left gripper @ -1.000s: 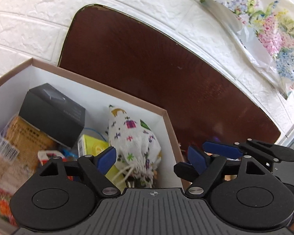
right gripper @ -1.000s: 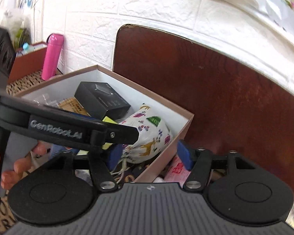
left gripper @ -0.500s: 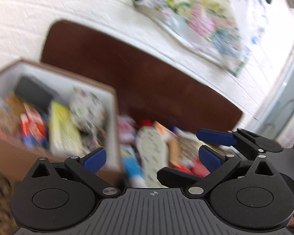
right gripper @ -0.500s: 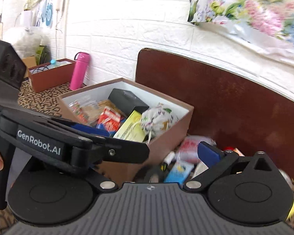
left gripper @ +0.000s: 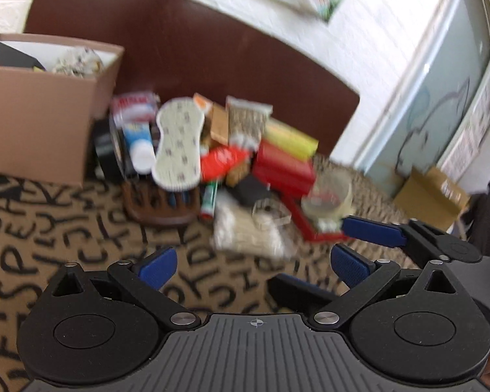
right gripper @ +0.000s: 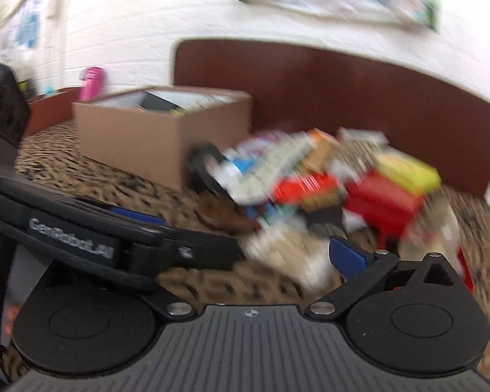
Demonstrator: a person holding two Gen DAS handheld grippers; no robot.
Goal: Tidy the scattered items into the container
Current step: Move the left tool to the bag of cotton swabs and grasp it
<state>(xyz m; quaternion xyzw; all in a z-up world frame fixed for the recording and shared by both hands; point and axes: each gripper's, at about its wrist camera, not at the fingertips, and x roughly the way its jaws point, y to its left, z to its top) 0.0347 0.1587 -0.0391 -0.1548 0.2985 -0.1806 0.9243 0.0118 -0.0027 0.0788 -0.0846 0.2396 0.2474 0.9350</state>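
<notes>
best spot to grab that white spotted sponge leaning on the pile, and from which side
Pinch the sponge at its narrow waist, jaws closing across its width. It leans face-up on the pile beside the box, its lower end overhanging the wooden tray, so come from the front and above with the open left gripper. Blur hides finer detail.

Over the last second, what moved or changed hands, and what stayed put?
Both grippers drew back from over the cardboard box toward the pile of loose items on the patterned cloth. The left gripper and right gripper stayed open and empty. Box contents look unchanged.
</notes>
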